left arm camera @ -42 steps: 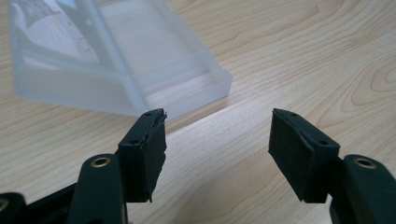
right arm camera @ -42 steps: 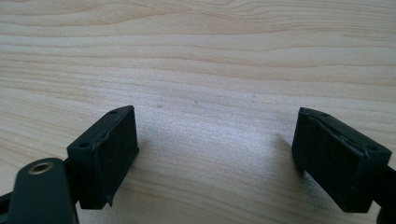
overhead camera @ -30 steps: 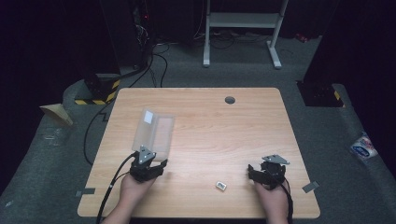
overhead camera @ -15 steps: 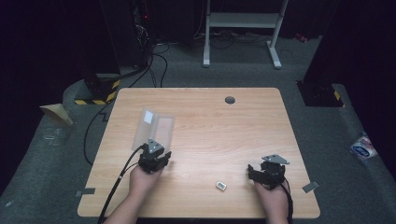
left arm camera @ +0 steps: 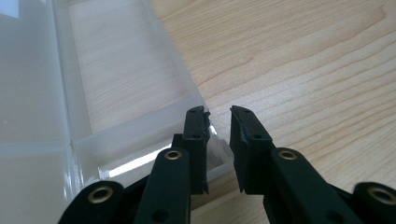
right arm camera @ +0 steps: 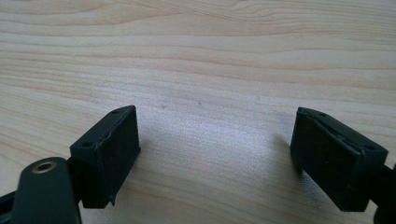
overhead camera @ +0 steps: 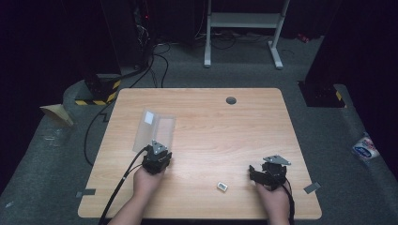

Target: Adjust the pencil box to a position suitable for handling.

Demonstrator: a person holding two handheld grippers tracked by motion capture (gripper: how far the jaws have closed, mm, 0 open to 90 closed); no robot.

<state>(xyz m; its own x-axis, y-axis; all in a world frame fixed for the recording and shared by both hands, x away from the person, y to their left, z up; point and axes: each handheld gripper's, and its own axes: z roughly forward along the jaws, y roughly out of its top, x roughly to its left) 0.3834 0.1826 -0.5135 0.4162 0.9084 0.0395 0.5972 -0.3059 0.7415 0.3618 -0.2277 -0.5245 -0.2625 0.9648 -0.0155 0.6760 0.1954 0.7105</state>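
A clear plastic box (overhead camera: 155, 129) lies open on the left part of the wooden table (overhead camera: 211, 122). My left gripper (overhead camera: 157, 151) sits at the box's near edge. In the left gripper view the box (left arm camera: 116, 70) has its near corner between the jaws of that gripper (left arm camera: 218, 114). The jaws have just been closing and now stand narrow, touching the corner on both sides. My right gripper (overhead camera: 267, 171) rests near the table's front right. Its jaws (right arm camera: 215, 140) stand wide apart over bare wood.
A small white block (overhead camera: 222, 186) lies on the table between the two hands, closer to the right one. A dark round hole (overhead camera: 231, 100) marks the far side of the table. Cables and a white frame stand on the floor beyond.
My left gripper has moved forward to the box's near edge and its jaws have narrowed around the corner. The right hand has stayed still.
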